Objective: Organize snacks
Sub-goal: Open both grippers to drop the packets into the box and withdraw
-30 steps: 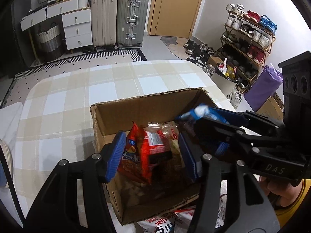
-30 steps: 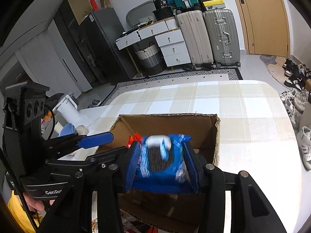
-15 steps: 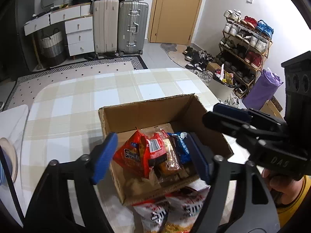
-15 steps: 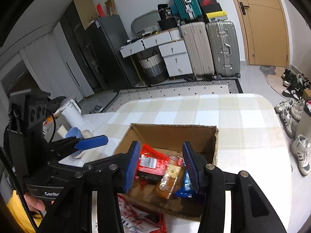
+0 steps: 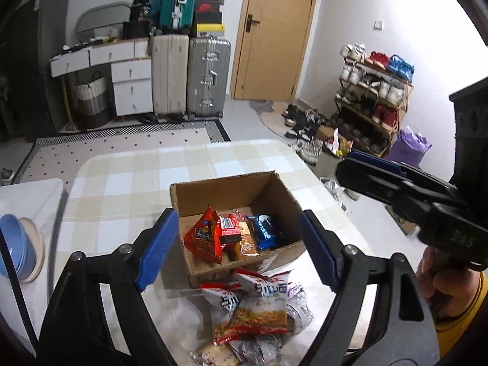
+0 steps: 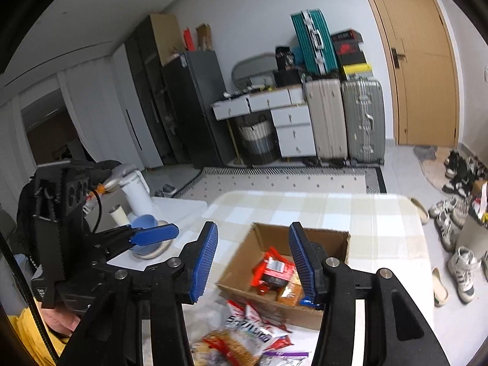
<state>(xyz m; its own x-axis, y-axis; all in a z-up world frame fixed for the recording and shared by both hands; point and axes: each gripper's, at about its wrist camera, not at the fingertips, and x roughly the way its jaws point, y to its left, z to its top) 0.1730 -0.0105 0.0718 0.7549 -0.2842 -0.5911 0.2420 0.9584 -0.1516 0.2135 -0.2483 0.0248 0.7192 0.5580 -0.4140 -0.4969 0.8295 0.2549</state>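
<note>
1. Now, both claws up over the desk (image 5: 116,183), nothing between either pair of pads.
2. Left claw (image 5: 235,247): jaws opening, spread wide, empty; framing the cardboard box (image 5: 235,192) from above, prob. because a packet was let go there.
3. Right claw (image 6: 254,262): jaws opening too, narrower gap, empty; seen in left view as a dark arm (image 5: 396,183) off to the side w/ a hand (image 5: 442,286) on its grip.
4. Box open-topped, flaps out of the way, so packets drop straight in w/o lifting a lid.
5. Inside the box: red snack bag (image 5: 204,238) leaning at the left, orange-brown packet (image 5: 244,238) in the middle, blue cookie pack (image 5: 265,231) at the right, side by side and touching. Packed on edge, likely to save room for more.
6. Still outside: pile of loose packets (image 5: 259,311) on the desk just in front of the box's near wall, overlapping; white-and-red bag (image 6: 256,326) on top. Kept close to the box, so short reach for each pick.
7. Judged: task partway, more in pile than in box; next pick likely from that pile, claws already widening for it.
8. Blue bowls (image 5: 15,247) at desk's left edge, well apart, not part of the job.
</note>
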